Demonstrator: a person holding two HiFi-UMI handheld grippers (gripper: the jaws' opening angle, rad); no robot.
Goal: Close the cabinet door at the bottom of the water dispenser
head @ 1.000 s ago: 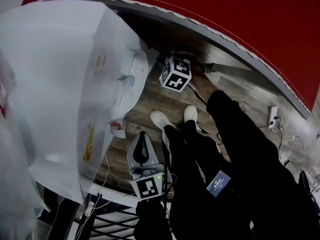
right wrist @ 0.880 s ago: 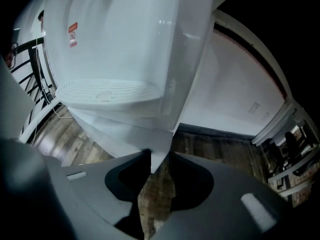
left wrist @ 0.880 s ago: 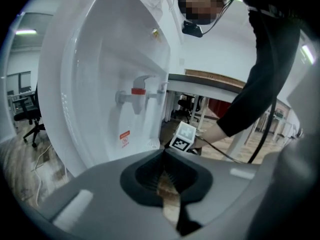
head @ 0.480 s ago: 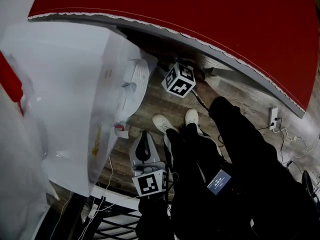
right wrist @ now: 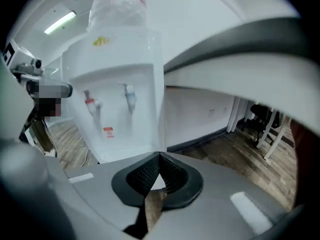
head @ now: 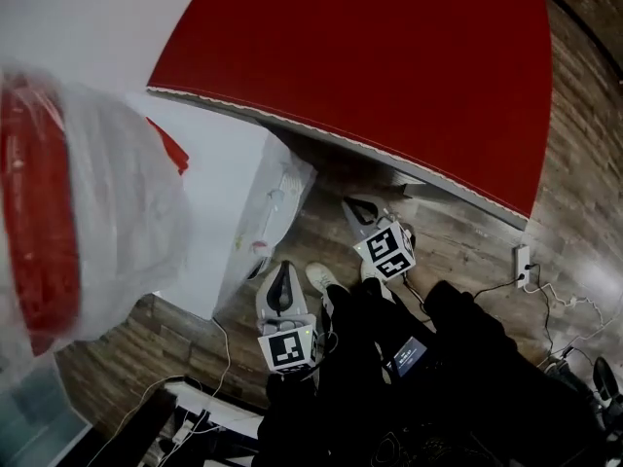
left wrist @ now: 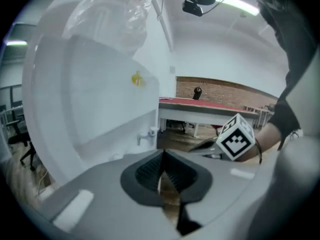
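**Control:** What has changed?

**Operator:** I have lifted both claws up and away from the water dispenser (right wrist: 120, 84). My right claw (right wrist: 159, 176) has just snapped together, empty. My left claw (left wrist: 161, 171) is also together and empty.

**Control:** And the cabinet door (right wrist: 135, 146)?

**Operator:** It is at the dispenser's foot, a plain white panel. It looks flush, so I judge it closed. Its lower edge is hidden.

Office-like room around me: water dispenser (right wrist: 117, 84) at centre, red-topped table (head: 389, 66) upper right, strip light (right wrist: 60, 22) upper left.
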